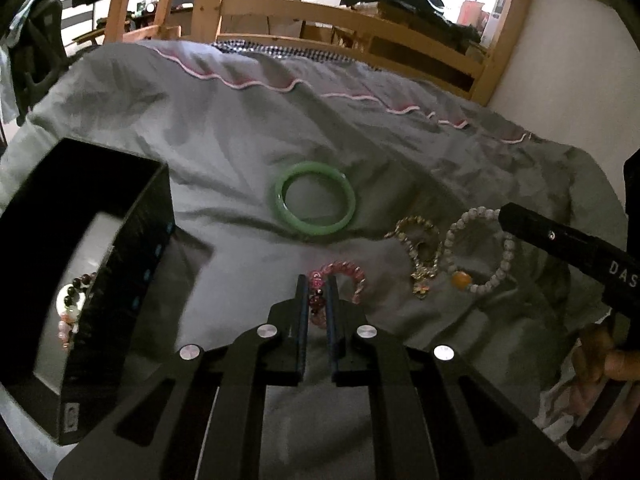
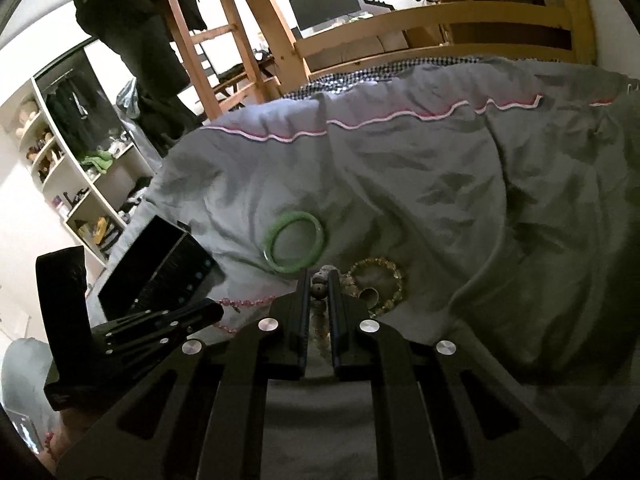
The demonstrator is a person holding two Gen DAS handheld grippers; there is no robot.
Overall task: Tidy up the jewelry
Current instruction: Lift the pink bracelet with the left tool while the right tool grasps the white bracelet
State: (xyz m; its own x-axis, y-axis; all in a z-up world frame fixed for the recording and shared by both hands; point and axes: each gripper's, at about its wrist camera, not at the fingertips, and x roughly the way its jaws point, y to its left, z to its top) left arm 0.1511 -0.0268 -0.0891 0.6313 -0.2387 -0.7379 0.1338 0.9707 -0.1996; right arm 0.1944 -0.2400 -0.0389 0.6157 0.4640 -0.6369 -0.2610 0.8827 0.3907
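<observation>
Only the left view shows bracelets inside the black box (image 1: 120,240); left gripper (image 1: 316,292) clamps a pink bracelet (image 1: 344,276), right gripper (image 2: 319,286) seemingly pinches a pale beaded bracelet (image 1: 480,252), its arm lettered "DAS".

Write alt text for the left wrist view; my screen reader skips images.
The left claw is closed on a pink bead bracelet lying on a grey quilt. A green bangle, a gold bracelet and a white bead bracelet lie beyond it; a black box holding other bracelets sits at left.

Both wrist views look low across the bed (image 1: 240,128) — sharing the green bangle (image 1: 316,199).
</observation>
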